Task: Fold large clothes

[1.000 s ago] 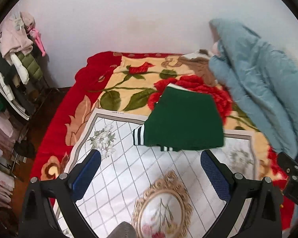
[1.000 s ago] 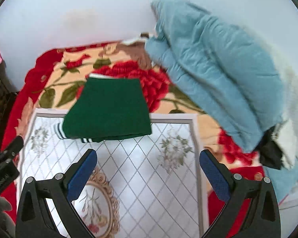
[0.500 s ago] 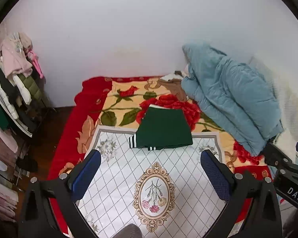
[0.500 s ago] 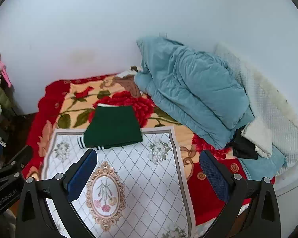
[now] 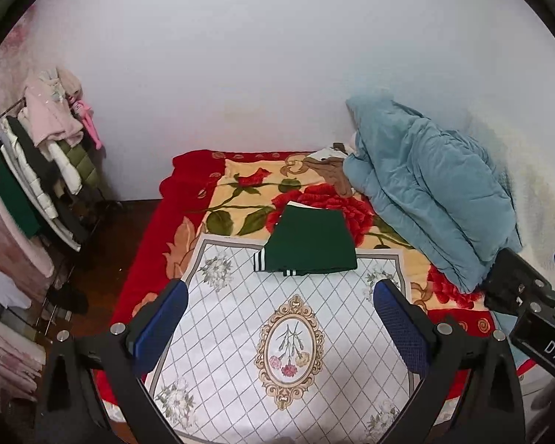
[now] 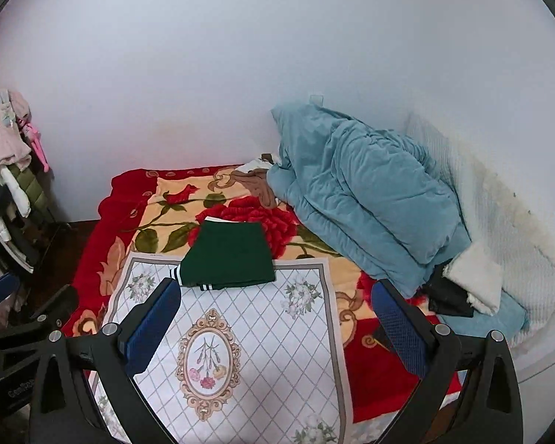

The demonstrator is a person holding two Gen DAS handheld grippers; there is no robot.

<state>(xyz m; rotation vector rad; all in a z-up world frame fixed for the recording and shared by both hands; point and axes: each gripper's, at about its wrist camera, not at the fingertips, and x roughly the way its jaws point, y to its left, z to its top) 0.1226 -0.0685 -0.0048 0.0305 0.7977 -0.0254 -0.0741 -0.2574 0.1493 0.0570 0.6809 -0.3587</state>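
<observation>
A dark green garment with striped black-and-white cuffs lies folded into a flat rectangle on the bed, at the far edge of a white diamond-patterned cloth; it also shows in the right wrist view. My left gripper is open and empty, held well above and in front of the garment. My right gripper is open and empty too, high over the white cloth. Neither touches any fabric.
A red floral blanket covers the bed. A bulky blue quilt is heaped at the right against the wall, with white and black items beside it. A loaded clothes rack stands at the left.
Both grippers have pulled back and up from the folded green garment, which now looks smaller and farther. The garment has stayed in place.
</observation>
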